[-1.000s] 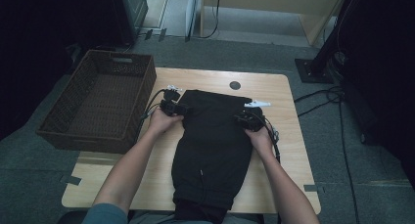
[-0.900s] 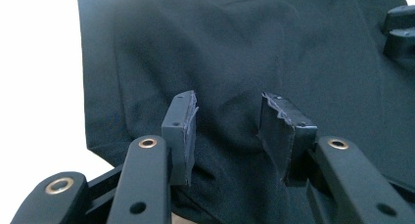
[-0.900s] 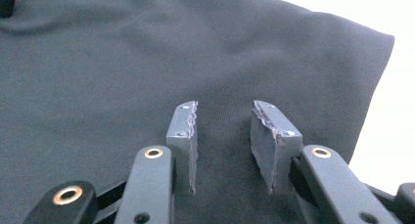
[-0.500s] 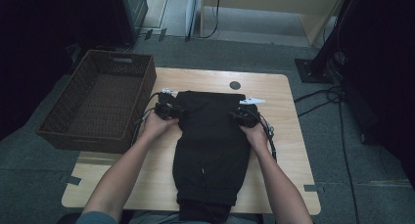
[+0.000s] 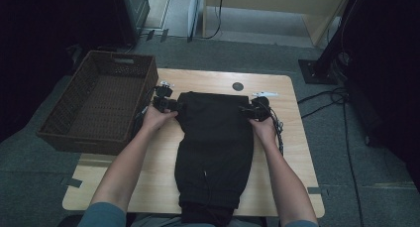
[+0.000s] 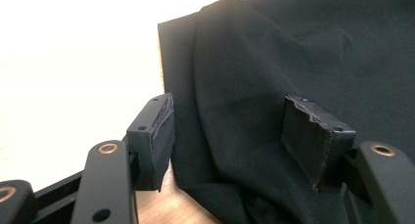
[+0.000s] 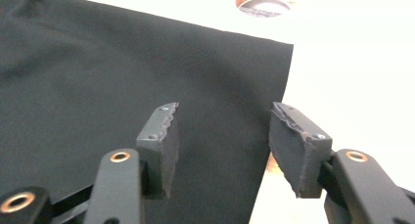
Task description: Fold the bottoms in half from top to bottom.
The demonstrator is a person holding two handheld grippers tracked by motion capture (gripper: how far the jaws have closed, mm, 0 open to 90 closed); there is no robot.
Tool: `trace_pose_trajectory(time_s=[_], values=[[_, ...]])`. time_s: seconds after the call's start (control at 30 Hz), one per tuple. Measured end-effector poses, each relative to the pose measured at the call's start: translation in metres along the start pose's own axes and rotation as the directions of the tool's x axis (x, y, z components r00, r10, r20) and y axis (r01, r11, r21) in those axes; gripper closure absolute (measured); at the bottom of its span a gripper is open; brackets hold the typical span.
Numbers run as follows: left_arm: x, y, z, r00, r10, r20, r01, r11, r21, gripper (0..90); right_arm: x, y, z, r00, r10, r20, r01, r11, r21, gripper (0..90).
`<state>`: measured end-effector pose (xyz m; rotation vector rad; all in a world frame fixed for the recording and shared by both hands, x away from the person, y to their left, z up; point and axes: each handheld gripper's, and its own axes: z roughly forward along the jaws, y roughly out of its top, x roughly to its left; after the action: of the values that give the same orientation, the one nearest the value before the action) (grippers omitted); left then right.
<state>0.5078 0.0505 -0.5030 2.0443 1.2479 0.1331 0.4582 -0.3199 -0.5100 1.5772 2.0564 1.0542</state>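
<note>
A black garment lies flat and lengthwise on the wooden table, its near end hanging over the front edge. My left gripper is at the garment's far left corner. Its jaws have just been opening and now stand open over the cloth's folded edge without pressing it. My right gripper is at the far right corner. Its jaws have just been opening too and stand open over the cloth's edge without gripping it.
A brown wicker basket stands against the table's left side, next to my left hand. A round dark cable port is set in the tabletop beyond the garment. Cables trail on the floor at the right.
The right gripper has slid a little outward toward the table's right side and the left hand has shifted slightly. The garment's far edge now lies spread flat.
</note>
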Motion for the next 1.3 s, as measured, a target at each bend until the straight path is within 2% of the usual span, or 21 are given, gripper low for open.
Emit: trace_pose_trajectory(time_s=[0.07,0.23,0.3,0.4,0.5,0.57,0.6,0.67,0.7,0.73,0.83,0.9,0.93,0.97,1.03,1.07,1.1,1.2,1.27,1.3], values=[[-0.001,0.0,0.002,1.0,-0.008,0.004,0.008,0.9999,-0.009,36.9,-0.001,0.002,0.004,1.0,0.002,0.004,-0.002,1.0,0.008,43.7],[-0.008,0.001,0.006,0.9995,0.005,0.03,-0.005,0.9999,-0.009,39.5,0.003,0.002,0.013,0.9999,-0.009,0.015,0.009,1.0,-0.001,42.8],[-0.013,0.0,0.008,0.9987,0.03,0.042,-0.029,0.9995,-0.01,41.7,0.008,0.001,0.016,0.9997,-0.019,0.013,0.019,1.0,-0.02,43.5],[-0.022,-0.001,0.012,0.9965,0.068,0.048,-0.068,0.9977,-0.009,48.8,0.019,0.0,0.02,0.9983,-0.058,0.002,0.058,0.998,-0.026,48.8],[-0.027,-0.004,0.014,0.9932,0.085,0.079,-0.085,0.9964,-0.006,63.3,0.032,0.0,0.023,0.9953,-0.096,-0.012,0.096,0.995,-0.025,56.9],[-0.03,-0.005,0.015,0.9914,0.088,0.097,-0.088,0.9961,0.003,75.1,0.038,0.001,0.023,0.9939,-0.105,-0.033,0.105,0.994,-0.016,69.2],[-0.031,-0.005,0.015,0.9913,0.086,0.099,-0.088,0.996,0.012,79.6,0.039,0.001,0.023,0.9948,-0.093,-0.043,0.093,0.996,-0.005,76.4],[-0.031,-0.001,0.015,0.9886,0.027,0.148,-0.032,0.9989,0.033,82.5,0.039,0.004,0.02,0.9964,-0.047,-0.07,0.05,0.998,0.038,81.7],[-0.031,-0.001,0.015,0.9886,0.027,0.148,-0.032,0.9989,0.033,83.2,0.039,0.004,0.02,0.9964,-0.047,-0.07,0.05,0.998,0.038,81.7],[-0.033,0.008,0.008,0.9896,0.029,0.141,-0.029,0.9996,-0.004,83.6,0.035,0.008,0.015,0.9975,-0.019,-0.069,0.022,0.999,0.045,83.4],[-0.035,0.031,-0.005,0.9911,0.039,0.127,-0.036,0.999,-0.025,83.8,0.027,0.024,0.002,0.9977,0.017,-0.066,-0.016,1.0,0.013,83.6],[-0.039,0.049,-0.018,0.9923,0.065,0.105,-0.058,0.9959,-0.07,83.7,0.024,0.043,-0.011,0.9981,0.007,-0.061,-0.008,1.0,-0.026,83.7],[-0.039,0.049,-0.018,0.9923,0.065,0.105,-0.058,0.9959,-0.07,83.8,0.024,0.055,-0.018,0.9985,-0.004,-0.055,0.002,0.999,-0.048,83.7],[-0.044,0.069,-0.039,0.9938,0.081,0.076,-0.066,0.9818,-0.178,83.8,0.024,0.069,-0.029,0.9986,-0.022,-0.048,0.018,0.996,-0.091,83.6],[-0.047,0.079,-0.054,0.9946,0.09,0.052,-0.073,0.9612,-0.266,83.7,0.026,0.088,-0.046,0.9986,-0.026,-0.046,0.018,0.984,-0.177,83.4],[-0.047,0.079,-0.054,0.9946,0.09,0.052,-0.073,0.9612,-0.266,83.7,0.028,0.096,-0.055,0.9988,-0.025,-0.043,0.015,0.976,-0.218,83.1],[-0.051,0.083,-0.066,0.9923,0.122,0.025,-0.109,0.9484,-0.298,83.6,0.03,0.102,-0.062,0.9983,-0.04,-0.042,0.029,0.97,-0.241,82.9],[-0.053,0.076,-0.07,0.989,0.143,0.037,-0.128,0.954,-0.271,83.6,0.037,0.1,-0.066,0.9952,-0.097,-0.013,0.092,0.974,-0.207,82.9],[-0.055,0.064,-0.074,0.9854,0.16,0.058,-0.139,0.953,-0.269,83.6,0.042,0.088,-0.069,0.9913,-0.131,-0.006,0.128,0.974,-0.185,82.9],[-0.057,0.057,-0.077,0.9846,0.161,0.068,-0.139,0.956,-0.258,83.6,0.044,0.082,-0.072,0.9888,-0.149,-0.009,0.145,0.972,-0.184,82.9]])
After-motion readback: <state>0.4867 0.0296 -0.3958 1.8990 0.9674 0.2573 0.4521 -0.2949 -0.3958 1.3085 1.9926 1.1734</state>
